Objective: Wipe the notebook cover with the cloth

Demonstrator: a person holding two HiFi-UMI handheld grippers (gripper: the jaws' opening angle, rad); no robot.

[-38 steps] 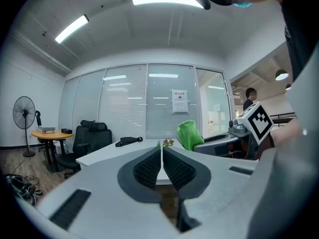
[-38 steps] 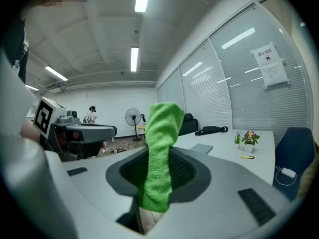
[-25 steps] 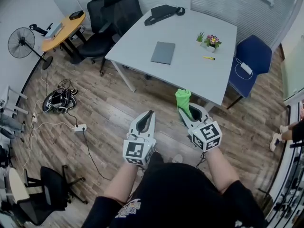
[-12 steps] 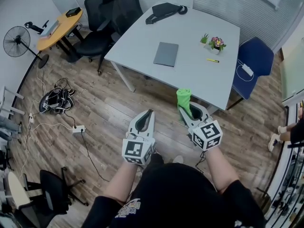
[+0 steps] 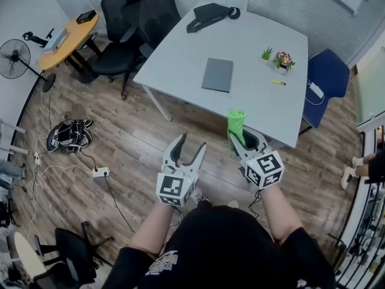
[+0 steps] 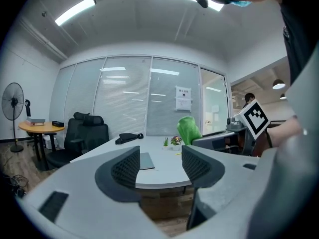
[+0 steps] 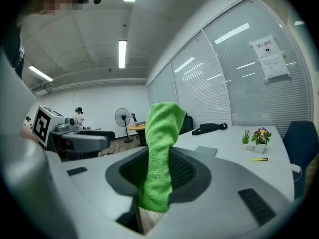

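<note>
A grey notebook lies flat near the middle of the white table, also seen far off in the left gripper view as the notebook. My right gripper is shut on a green cloth that stands up from its jaws; the cloth fills the middle of the right gripper view. My left gripper has just been opening and stands open with nothing between its jaws; the gripper shows a clear gap. Both grippers are over the floor, short of the table's near edge.
On the table are a black bag, two small potted plants and a yellow pen. A blue chair stands at the right, black office chairs at the far left. Cables lie on the wooden floor.
Both grippers have moved forward toward the table. The left gripper's jaws, shut before, now stand apart. The right gripper still holds the green cloth.
</note>
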